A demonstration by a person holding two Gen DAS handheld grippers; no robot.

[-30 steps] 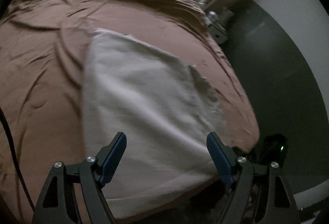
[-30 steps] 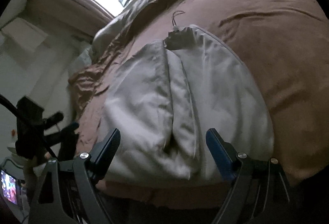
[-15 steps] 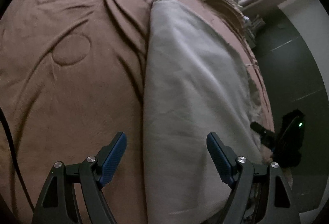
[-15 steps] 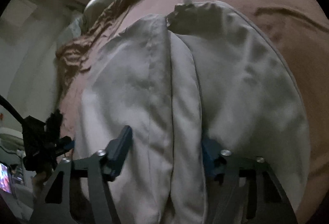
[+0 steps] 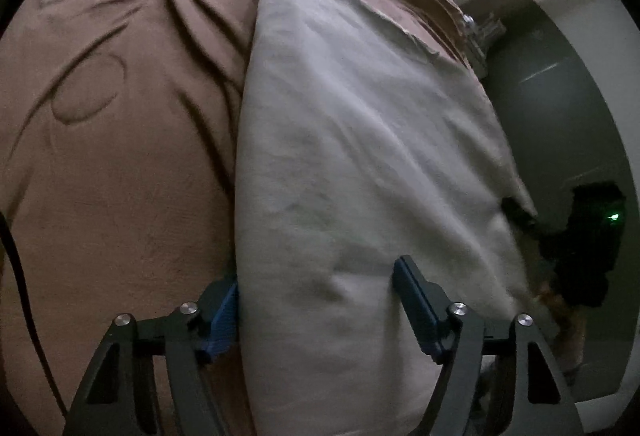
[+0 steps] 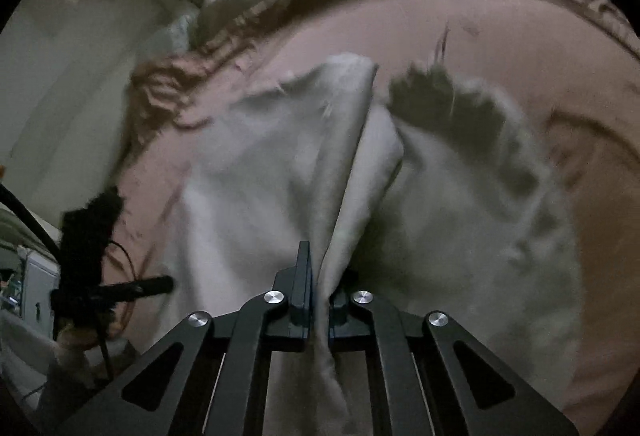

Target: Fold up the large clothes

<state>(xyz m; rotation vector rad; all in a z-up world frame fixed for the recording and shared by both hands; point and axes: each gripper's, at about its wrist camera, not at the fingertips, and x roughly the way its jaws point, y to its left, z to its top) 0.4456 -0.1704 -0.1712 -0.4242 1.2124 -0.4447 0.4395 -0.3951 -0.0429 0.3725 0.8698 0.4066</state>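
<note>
The garment lies on the bed, long axis running far. The right gripper has its jaws clamped on its near middle fold. The left gripper has been closing its jaws; they straddle the near left edge, apart.

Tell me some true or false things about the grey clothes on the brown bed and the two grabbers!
1. The right gripper is pinching a fold of the grey garment. True.
2. The garment lies on a brown blanket. True.
3. The left gripper is shut tight on nothing. False: its jaws, which have just been closing, stand apart with the garment's edge between them.
4. The garment is bright red. False: it is pale grey.
5. The garment hangs from a hanger. False: it lies on the bed.
</note>
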